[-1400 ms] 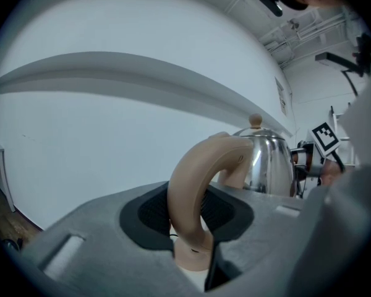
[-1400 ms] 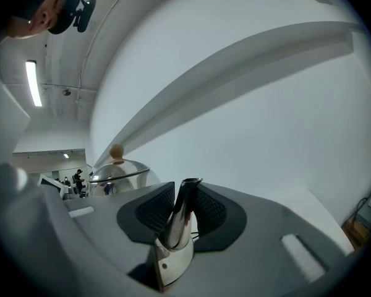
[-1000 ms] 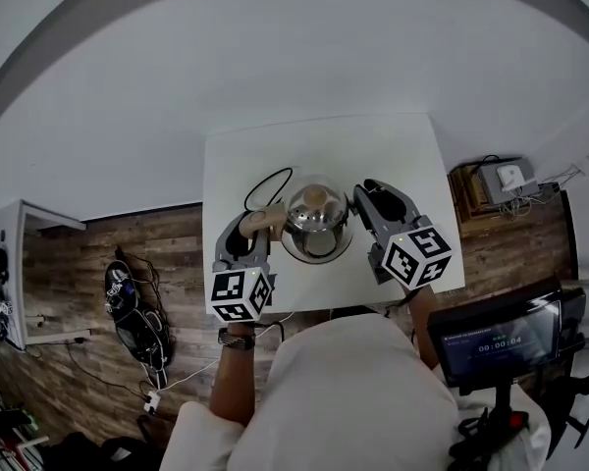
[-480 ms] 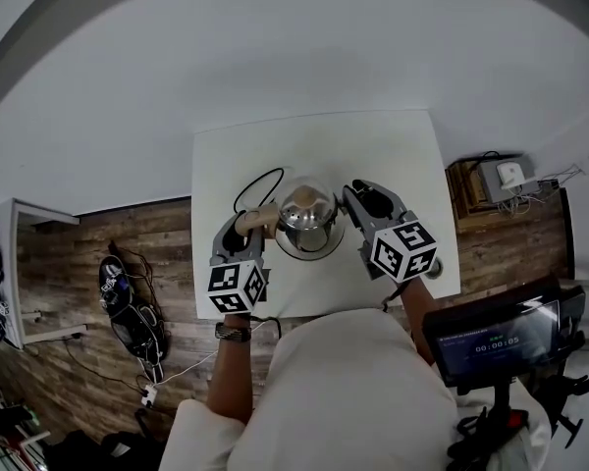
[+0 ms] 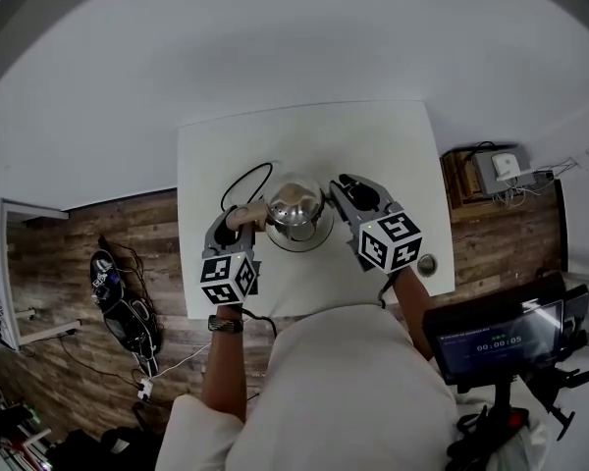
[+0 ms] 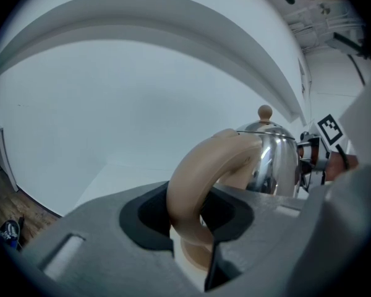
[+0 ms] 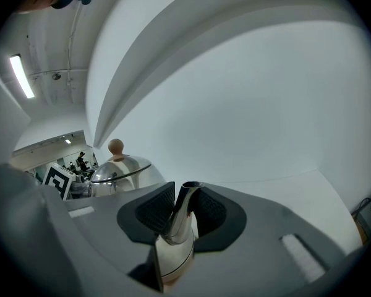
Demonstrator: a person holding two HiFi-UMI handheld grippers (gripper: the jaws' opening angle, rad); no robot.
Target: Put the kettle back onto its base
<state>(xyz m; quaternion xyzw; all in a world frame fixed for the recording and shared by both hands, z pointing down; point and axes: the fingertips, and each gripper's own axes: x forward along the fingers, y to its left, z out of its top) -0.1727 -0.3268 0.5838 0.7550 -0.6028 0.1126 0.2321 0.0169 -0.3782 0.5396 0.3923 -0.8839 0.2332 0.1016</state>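
A: Kettle (image 5: 294, 202), pointing which way?

B: Upright, with the round wooden knob (image 6: 265, 111) on top. Beige handle (image 6: 204, 166) out to the left in the head view, spout (image 7: 176, 228) out to the right. Long axis therefore handle to spout, running left to right across the white table (image 5: 373, 145).

A: Sitting where?

B: Near the middle of the table, straight over the round base (image 5: 304, 244), with a sliver of that rim showing on the near side. Seated or just above it: cannot tell from up here.

A: And relative to each gripper?

B: Caught between the two. Gripped at the handle by the left gripper (image 6: 191, 214), pads pressed on both sides of the loop, with the steel body beyond and to the right in that view. Clenched at the narrow spout by the right gripper (image 7: 182, 210), with the domed lid and knob off to the left in that view.

A: Counts?

B: One kettle, one base, one knob. One black cord (image 5: 247, 173) looping on the table at the far left of the kettle. Two grippers, one marker cube on each. Also one small round thing (image 5: 427, 263) by the table's near right edge, too small to name.
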